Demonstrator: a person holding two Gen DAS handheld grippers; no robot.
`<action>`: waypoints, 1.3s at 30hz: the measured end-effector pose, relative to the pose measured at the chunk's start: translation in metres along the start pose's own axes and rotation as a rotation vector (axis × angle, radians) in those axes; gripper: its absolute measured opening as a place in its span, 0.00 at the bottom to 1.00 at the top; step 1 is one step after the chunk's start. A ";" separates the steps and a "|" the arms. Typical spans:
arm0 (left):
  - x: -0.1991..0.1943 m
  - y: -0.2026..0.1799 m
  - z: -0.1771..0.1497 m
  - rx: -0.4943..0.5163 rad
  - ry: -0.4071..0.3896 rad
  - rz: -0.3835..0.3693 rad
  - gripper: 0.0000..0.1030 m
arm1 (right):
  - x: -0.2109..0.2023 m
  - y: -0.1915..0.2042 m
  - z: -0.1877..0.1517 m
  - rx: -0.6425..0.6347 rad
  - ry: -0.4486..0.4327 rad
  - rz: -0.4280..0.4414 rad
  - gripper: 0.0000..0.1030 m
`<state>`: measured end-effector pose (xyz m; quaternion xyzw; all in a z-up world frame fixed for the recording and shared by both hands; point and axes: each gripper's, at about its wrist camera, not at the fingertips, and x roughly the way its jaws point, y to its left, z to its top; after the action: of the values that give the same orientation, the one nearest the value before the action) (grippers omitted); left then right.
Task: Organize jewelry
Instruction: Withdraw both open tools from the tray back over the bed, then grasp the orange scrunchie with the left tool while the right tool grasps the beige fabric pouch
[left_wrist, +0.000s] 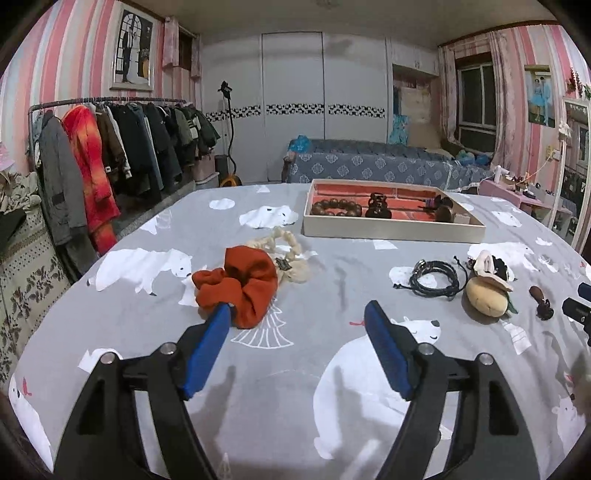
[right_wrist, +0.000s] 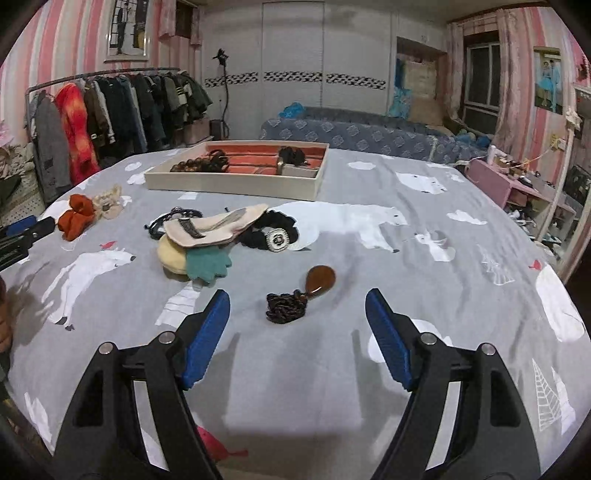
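My left gripper (left_wrist: 299, 314) is open and empty over the grey bear-print bedspread; its left fingertip sits just in front of an orange scrunchie (left_wrist: 243, 284). A cream scrunchie (left_wrist: 291, 251) lies behind it. My right gripper (right_wrist: 297, 301) is open and empty, with a brown teardrop pendant on a dark beaded chain (right_wrist: 295, 299) lying between its fingertips. A cream tray with a red lining (left_wrist: 391, 229) holds wooden beads and dark clips; it also shows in the right wrist view (right_wrist: 236, 181).
Black cords (left_wrist: 436, 278), a plush pear-shaped piece (left_wrist: 485, 293) and a black scrunchie with a white buckle (right_wrist: 275, 234) lie on the bed. A clothes rack (left_wrist: 110, 147) stands at the left, a sofa (left_wrist: 369, 166) behind.
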<state>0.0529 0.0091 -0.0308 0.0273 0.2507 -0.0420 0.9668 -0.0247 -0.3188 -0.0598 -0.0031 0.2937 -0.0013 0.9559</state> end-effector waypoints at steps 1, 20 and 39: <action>0.000 0.000 0.000 0.005 0.000 0.002 0.72 | 0.000 0.000 0.000 -0.001 0.004 0.003 0.75; 0.000 -0.007 -0.003 0.053 -0.006 -0.001 0.75 | 0.002 -0.006 -0.001 0.036 0.009 -0.014 0.77; 0.010 0.000 0.001 0.074 0.034 0.010 0.75 | 0.004 0.012 0.013 0.063 0.028 0.012 0.78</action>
<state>0.0617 0.0082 -0.0346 0.0648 0.2654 -0.0459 0.9609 -0.0143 -0.3065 -0.0513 0.0288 0.3070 -0.0048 0.9513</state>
